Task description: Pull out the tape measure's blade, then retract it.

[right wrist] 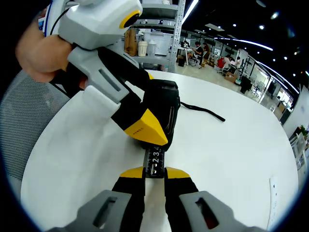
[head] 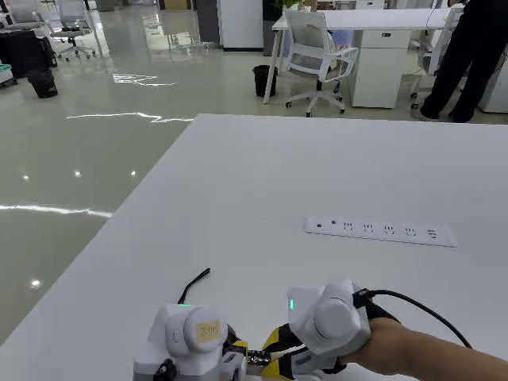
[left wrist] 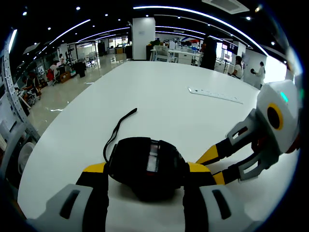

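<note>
A black tape measure (left wrist: pixel 147 162) lies on the white table (head: pixel 262 190) at its near edge, with my left gripper (left wrist: pixel 146 170) shut on its body from both sides. Its black wrist strap (left wrist: pixel 116 129) trails off across the tabletop. A short length of yellow-edged blade (right wrist: pixel 155 162) with printed numbers sticks out of the case (right wrist: pixel 163 107), and my right gripper (right wrist: pixel 154 173) is shut on the blade's end. In the head view the left gripper (head: pixel 235 355) and the right gripper (head: pixel 278 351) meet tip to tip at the bottom edge, and most of the tape measure is hidden there.
A white power strip (head: pixel 381 231) lies flat further out on the table. Beyond the far edge are a glossy floor, an office chair (head: pixel 317 59), a white desk (head: pixel 381 32) and a standing person (head: pixel 468 55).
</note>
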